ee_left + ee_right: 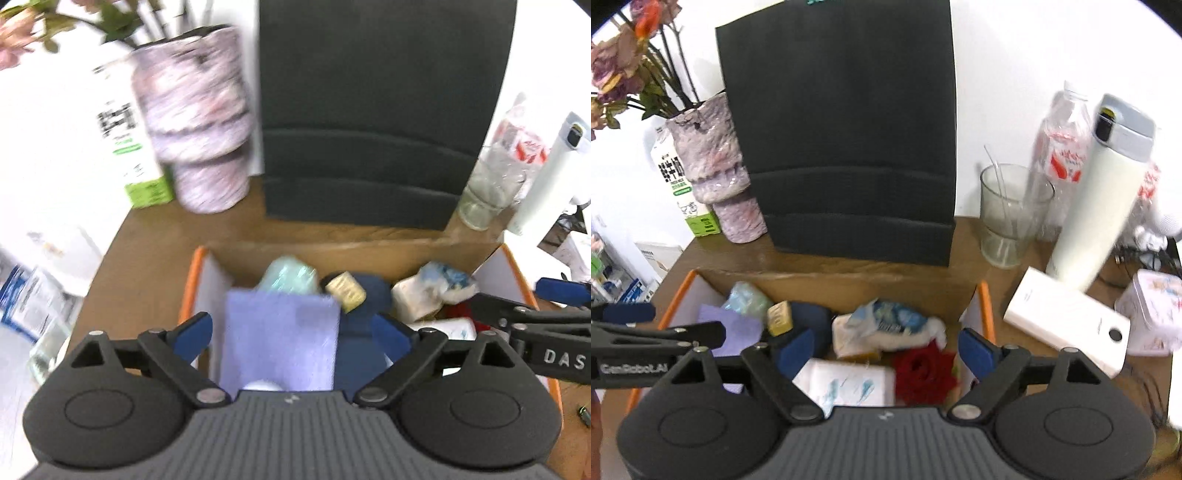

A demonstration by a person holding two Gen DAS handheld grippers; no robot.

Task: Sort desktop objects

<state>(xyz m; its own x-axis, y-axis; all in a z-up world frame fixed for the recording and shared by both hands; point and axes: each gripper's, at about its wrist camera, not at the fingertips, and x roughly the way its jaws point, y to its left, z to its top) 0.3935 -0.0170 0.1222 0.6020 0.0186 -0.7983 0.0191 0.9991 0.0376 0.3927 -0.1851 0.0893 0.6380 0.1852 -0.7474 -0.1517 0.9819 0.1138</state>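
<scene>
An orange-edged cardboard box [984,301] on the brown desk holds several items: a purple notepad [280,343], a pale green packet [290,278], a small tan block [345,290], a dark blue object [373,295], tissue packs [886,326], a red rose [925,371]. My left gripper [293,332] is open above the box's left part, over the purple notepad. My right gripper [882,349] is open above the box's right part, over the tissues and rose. Each gripper shows in the other's view, the left [661,334] and the right [532,317].
Behind the box stands a black paper bag [846,140]. To its left are a marbled pink vase [716,173] with flowers and a milk carton [679,184]. At the right are a glass [1008,218], a plastic bottle [1060,155], a white thermos [1104,192], a white power bank [1067,325] and a small tin [1156,314].
</scene>
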